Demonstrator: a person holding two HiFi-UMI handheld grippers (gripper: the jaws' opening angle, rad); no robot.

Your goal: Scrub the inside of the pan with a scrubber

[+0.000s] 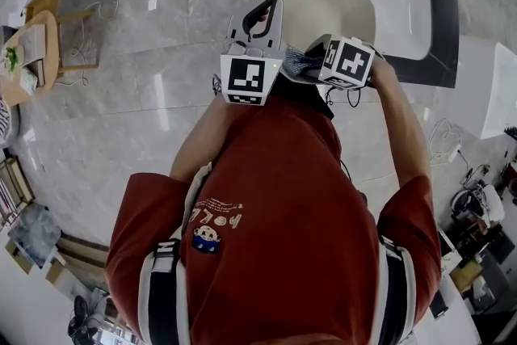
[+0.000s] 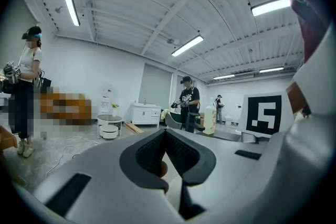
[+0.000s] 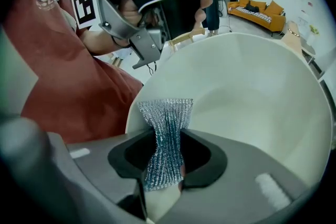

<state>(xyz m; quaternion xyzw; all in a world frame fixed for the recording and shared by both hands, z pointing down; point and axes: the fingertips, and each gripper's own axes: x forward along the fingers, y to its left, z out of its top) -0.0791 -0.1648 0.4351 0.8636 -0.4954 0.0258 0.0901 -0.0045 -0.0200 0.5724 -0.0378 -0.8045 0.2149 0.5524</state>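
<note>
My right claw [image 3: 168, 139] pinches a silver mesh scrubber [image 3: 165, 113], aimed into a white pan [image 3: 252, 97].
The pan's hollow lies straight ahead, just beyond the scrubber's upright strip; I cannot tell whether they touch. My left claw [image 2: 166, 132] hangs above the rim, up and left, its jaws drawn together with nothing seen between them. A red shirt [image 3: 68, 71] sits close at left. Nothing blocks the way in.
</note>
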